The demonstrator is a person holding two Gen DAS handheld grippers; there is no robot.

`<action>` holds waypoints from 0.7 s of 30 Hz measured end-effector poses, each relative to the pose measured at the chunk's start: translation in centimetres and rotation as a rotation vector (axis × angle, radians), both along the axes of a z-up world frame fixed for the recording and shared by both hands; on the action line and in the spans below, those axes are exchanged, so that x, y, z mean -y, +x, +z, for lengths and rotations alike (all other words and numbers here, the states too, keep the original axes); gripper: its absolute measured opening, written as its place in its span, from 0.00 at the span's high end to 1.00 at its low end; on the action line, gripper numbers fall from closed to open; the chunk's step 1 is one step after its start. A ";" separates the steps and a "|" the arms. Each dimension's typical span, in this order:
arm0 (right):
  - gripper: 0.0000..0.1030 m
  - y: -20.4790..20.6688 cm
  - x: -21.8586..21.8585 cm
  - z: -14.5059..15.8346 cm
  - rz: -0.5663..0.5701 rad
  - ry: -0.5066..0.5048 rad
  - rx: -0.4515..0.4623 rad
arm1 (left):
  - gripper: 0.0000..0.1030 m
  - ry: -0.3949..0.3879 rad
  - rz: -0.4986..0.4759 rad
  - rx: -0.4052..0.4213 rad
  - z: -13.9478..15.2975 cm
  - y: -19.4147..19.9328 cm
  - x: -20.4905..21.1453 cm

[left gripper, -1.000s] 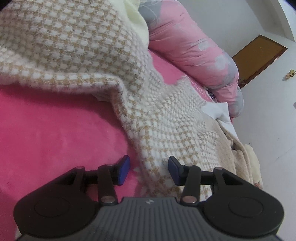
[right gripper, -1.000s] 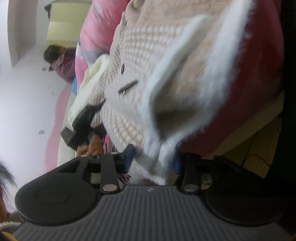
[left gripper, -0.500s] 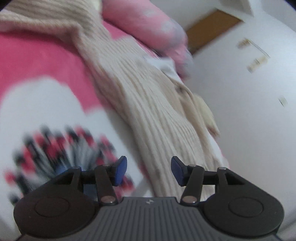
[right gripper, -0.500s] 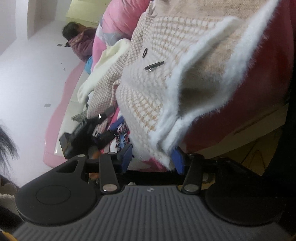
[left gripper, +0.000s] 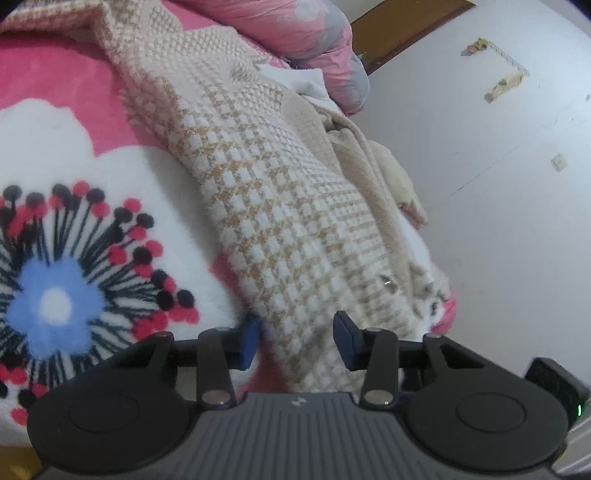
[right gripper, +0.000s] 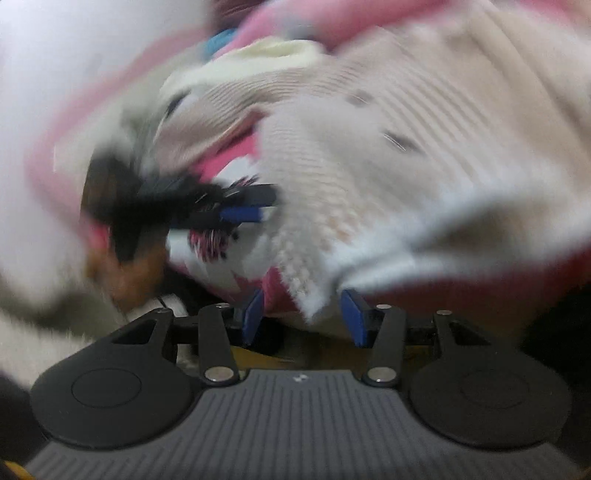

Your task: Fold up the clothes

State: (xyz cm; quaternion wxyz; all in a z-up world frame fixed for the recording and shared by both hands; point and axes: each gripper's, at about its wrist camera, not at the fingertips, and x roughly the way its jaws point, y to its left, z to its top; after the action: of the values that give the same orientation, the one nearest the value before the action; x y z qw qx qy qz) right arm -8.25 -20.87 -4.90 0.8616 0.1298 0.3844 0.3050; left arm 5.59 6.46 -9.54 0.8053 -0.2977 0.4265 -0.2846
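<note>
Blanket (left gripper: 55, 122): pink fleece with a white, blue, red and black flower print, spread under everything.
Quilt (left gripper: 295, 26): pink, rolled up at the blanket's far side.
Cardigan (left gripper: 280, 206): beige-and-white houndstooth knit, lying lengthwise on the blanket, hem at the near edge.
Left tool (left gripper: 295, 341): open, pads either side of the cardigan's hem.
Right tool (right gripper: 301, 317): open, fluffy white cardigan corner between the pads; view badly blurred.
</note>
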 end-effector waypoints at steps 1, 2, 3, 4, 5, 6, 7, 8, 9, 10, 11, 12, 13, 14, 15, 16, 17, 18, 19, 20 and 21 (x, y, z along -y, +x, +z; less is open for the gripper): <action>0.55 -0.1 -0.7 0.5 0.028 -0.039 0.036 | 0.58 -0.028 0.000 -0.009 0.2 0.1 -0.1; 0.55 -0.1 -1.3 1.0 0.056 -0.079 0.072 | 0.58 -0.051 0.000 -0.014 0.3 0.0 -0.3; 0.55 -0.2 -2.0 1.5 0.084 -0.118 0.109 | 0.58 -0.074 0.001 -0.019 0.5 0.0 -0.4; 0.55 -0.2 -2.7 1.9 0.112 -0.158 0.145 | 0.57 -0.099 0.001 -0.026 0.5 0.1 -0.5; 0.54 -0.3 -3.4 2.4 0.140 -0.197 0.181 | 0.57 -0.122 0.002 -0.033 0.6 0.2 -0.6; 0.51 -0.3 -4.0 2.9 0.168 -0.237 0.217 | 0.57 -0.133 0.000 -0.037 0.6 0.4 -0.6; 0.48 -0.4 -4.7 3.4 0.196 -0.276 0.253 | 0.57 -0.144 -0.001 -0.042 0.6 0.5 -0.5; 0.44 -0.3 -5.3 3.5 0.216 -0.310 0.269 | 0.57 -0.155 -0.002 -0.046 0.6 0.7 -0.5; 0.44 0.0 -5.8 3.2 0.226 -0.344 0.270 | 0.57 -0.166 -0.004 -0.051 0.6 0.8 -0.4; 0.43 0.3 -6.2 2.9 0.231 -0.381 0.270 | 0.56 -0.178 -0.005 -0.055 0.6 1.0 -0.3; 0.42 0.7 -6.6 2.7 0.227 -0.407 0.267 | 0.56 -0.193 -0.006 -0.059 0.6 1.1 -0.2; 0.42 1.1 -6.9 2.5 0.217 -0.427 0.262 | 0.55 -0.208 -0.007 -0.063 0.6 1.2 -0.1; 0.41 1.4 -7.1 2.4 0.207 -0.446 0.257 | 0.54 -0.224 -0.008 -0.067 0.5 1.4 0.0; 0.40 1.7 -7.3 2.4 0.195 -0.455 0.257 | 0.53 -0.244 -0.005 -0.076 0.5 1.3 -0.1; 0.37 1.9 -7.5 2.5 0.180 -0.457 0.260 | 0.50 -0.269 -0.001 -0.089 0.5 1.3 -0.2; 0.35 2.1 -7.7 2.6 0.165 -0.461 0.265 | 0.45 -0.321 0.013 -0.124 0.1 1.6 -0.2; 0.32 2.3 -8.0 2.7 0.148 -0.468 0.272 | 0.44 -0.369 0.028 -0.147 -0.2 1.7 -0.4; 0.30 2.4 -8.4 2.7 0.129 -0.475 0.276 | 0.43 -0.414 0.044 -0.168 -0.6 1.8 -0.6; 0.29 2.6 -8.8 2.7 0.109 -0.482 0.278 | 0.43 -0.429 0.058 -0.173 -0.7 1.7 -0.6; 0.27 2.8 -9.1 2.7 0.085 -0.483 0.276 | 0.43 -0.428 0.057 -0.170 -0.7 1.7 -0.5; 0.26 3.1 -9.3 2.7 0.059 -0.482 0.271 | 0.43 -0.426 0.055 -0.167 -0.6 1.6 -0.5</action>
State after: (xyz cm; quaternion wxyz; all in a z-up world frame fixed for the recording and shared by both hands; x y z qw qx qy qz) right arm -5.16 -11.53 -2.22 0.9020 -0.1319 0.3307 0.2443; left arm 7.23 6.91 -10.18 0.6937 -0.4951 0.4135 -0.3205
